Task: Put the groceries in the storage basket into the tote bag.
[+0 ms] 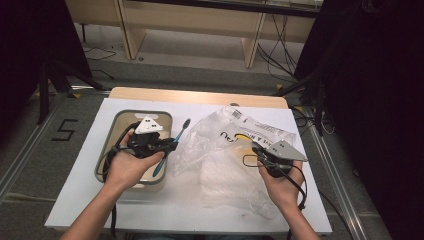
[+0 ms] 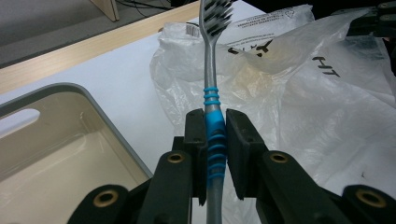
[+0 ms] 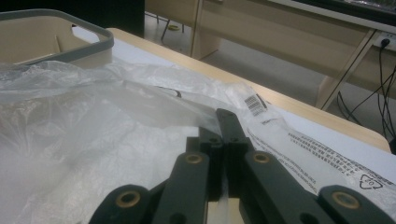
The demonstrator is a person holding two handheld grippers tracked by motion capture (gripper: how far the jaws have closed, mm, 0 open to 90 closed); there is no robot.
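Note:
My left gripper point(image 2: 215, 126) is shut on a toothbrush point(image 2: 212, 79) with a grey stem, blue ribbed grip and dark bristles pointing away, over the edge of a clear plastic bag point(image 2: 299, 93). In the high view the left gripper point(image 1: 167, 143) hovers above the beige tray point(image 1: 116, 126), the toothbrush point(image 1: 176, 140) slanting toward the bag point(image 1: 225, 155). My right gripper point(image 3: 223, 122) is shut on a fold of the plastic bag point(image 3: 93, 135); seen from above, the right gripper point(image 1: 256, 148) pinches the bag's right side.
The beige tray with a grey rim point(image 2: 60, 91) sits at the table's left on a white mat point(image 1: 85, 185). The bag carries printed text and a barcode label point(image 3: 254, 105). A wooden table edge point(image 1: 200, 96) and shelving lie beyond.

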